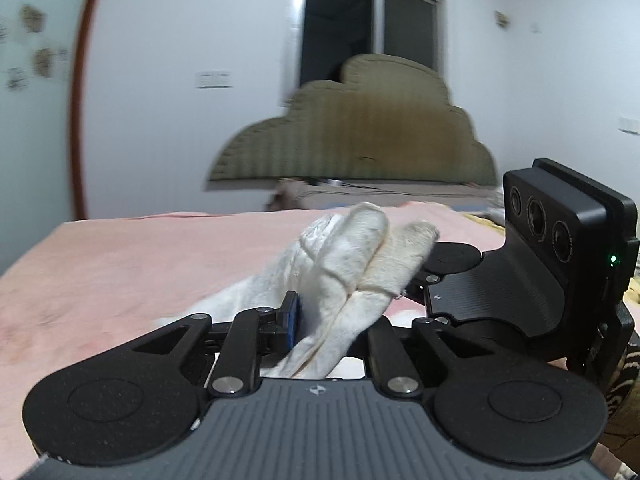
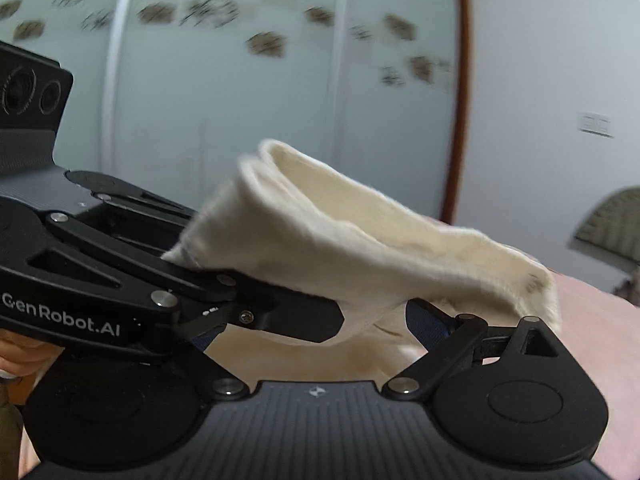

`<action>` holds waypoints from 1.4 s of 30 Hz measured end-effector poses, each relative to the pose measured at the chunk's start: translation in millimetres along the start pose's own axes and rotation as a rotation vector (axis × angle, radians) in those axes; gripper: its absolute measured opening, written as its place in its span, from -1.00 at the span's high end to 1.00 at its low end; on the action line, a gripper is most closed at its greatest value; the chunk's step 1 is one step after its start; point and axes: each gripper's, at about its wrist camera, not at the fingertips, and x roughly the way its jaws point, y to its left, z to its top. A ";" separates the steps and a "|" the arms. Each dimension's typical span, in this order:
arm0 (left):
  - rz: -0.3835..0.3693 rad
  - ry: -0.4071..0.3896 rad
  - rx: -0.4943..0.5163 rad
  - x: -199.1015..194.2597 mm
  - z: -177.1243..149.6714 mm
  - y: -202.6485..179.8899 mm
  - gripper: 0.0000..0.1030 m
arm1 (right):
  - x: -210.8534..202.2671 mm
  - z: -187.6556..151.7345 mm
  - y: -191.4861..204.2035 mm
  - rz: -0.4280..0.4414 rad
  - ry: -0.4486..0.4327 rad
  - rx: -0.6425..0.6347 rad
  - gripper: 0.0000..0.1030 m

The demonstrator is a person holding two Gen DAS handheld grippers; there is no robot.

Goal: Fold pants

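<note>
1. Gripping a bunched fold of the cream-white pants (image 1: 340,276), the left gripper (image 1: 320,328) has its jaws pinched nearly together on the fabric, one blue pad (image 1: 291,320) showing against the cloth.
2. The right gripper (image 2: 374,326) stands with its jaws spread; the cloth lies across the gap, though whether the pads actually press it cannot be told (the left gripper's black linkage covers one side).
3. In the left wrist view the right gripper appears just beside the bunch, its camera block (image 1: 560,220) with three lenses and a green light turned toward the viewer.
4. The pants (image 2: 360,240) are lifted off the bed, their layered edges sticking upward between the two tools.
5. Beneath them spreads a pink blanket (image 1: 140,260).
6. Farther back stands a cloud-shaped olive headboard (image 1: 360,136) against the white wall (image 1: 180,20).
7. Behind it is a dark window (image 1: 372,28) (blurred).
</note>
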 end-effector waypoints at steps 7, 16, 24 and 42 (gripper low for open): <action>-0.113 0.047 0.017 35.4 -7.2 -47.5 0.70 | -51.9 -22.3 -21.4 -0.099 0.028 0.033 -0.89; -0.193 0.127 0.008 71.9 -28.3 -72.9 0.62 | -74.1 -52.3 -39.8 -0.152 0.093 0.102 -0.89; -0.208 0.154 0.012 93.8 -35.8 -73.4 0.57 | -78.6 -69.4 -45.5 -0.163 0.139 0.141 -0.89; -0.148 0.206 0.191 108.7 -72.2 -96.5 0.44 | -164.7 -67.3 -95.2 -0.493 0.141 0.522 -0.89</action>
